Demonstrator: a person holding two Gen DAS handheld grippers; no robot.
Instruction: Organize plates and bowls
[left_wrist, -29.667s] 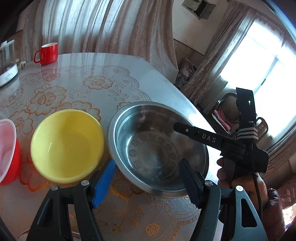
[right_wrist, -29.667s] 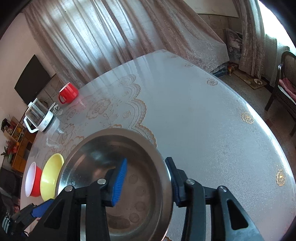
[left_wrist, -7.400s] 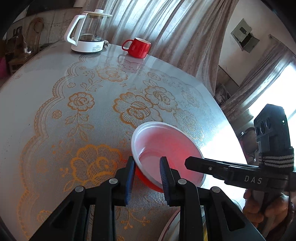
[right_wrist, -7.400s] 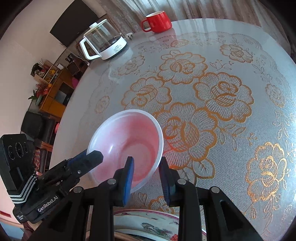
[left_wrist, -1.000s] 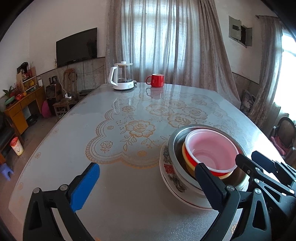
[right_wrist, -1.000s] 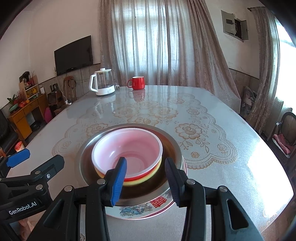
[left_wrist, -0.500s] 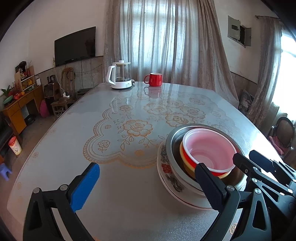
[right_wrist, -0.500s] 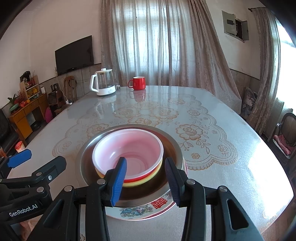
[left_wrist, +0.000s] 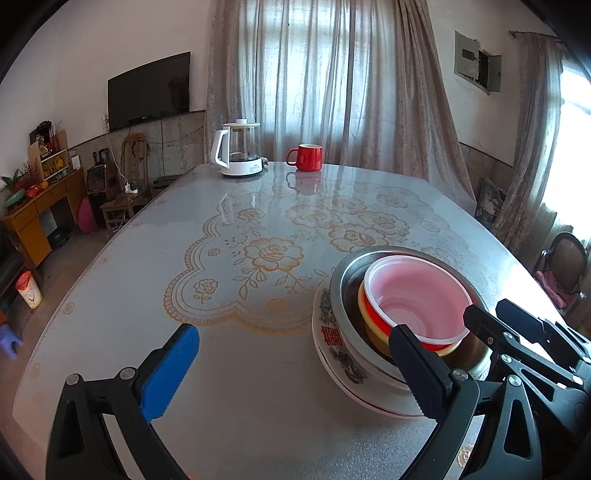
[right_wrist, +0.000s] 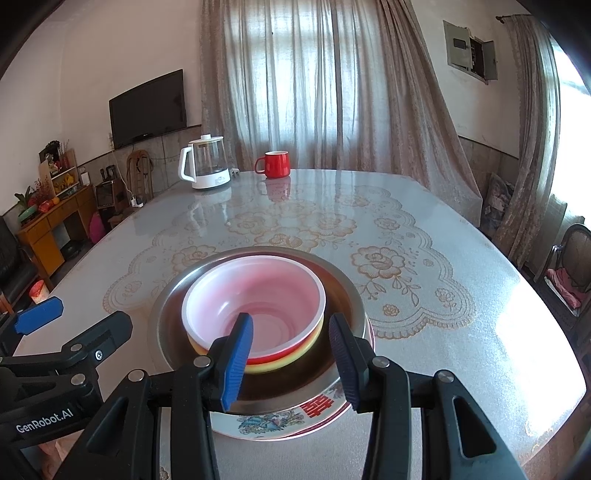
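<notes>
A stack stands on the table: a patterned plate (right_wrist: 280, 424) at the bottom, a steel bowl (right_wrist: 162, 314) on it, then a yellow bowl (right_wrist: 269, 365) and a red bowl with a pink-white inside (right_wrist: 258, 299). The stack shows at the right in the left wrist view, red bowl (left_wrist: 417, 295) on top, steel bowl (left_wrist: 341, 280), plate (left_wrist: 332, 354). My left gripper (left_wrist: 291, 369) is open wide and empty, left of the stack. My right gripper (right_wrist: 290, 365) is open and empty, held just in front of the stack, clear of it.
A glass kettle (left_wrist: 238, 153) and a red mug (left_wrist: 306, 157) stand at the table's far end. The table (left_wrist: 258, 406) has a floral cloth under glass. A chair (right_wrist: 572, 266) stands to the right; cabinets and a TV line the left wall.
Both grippers have drifted very slightly; the stack looks a touch closer and lower in view. Nothing was taken hold of or let go.
</notes>
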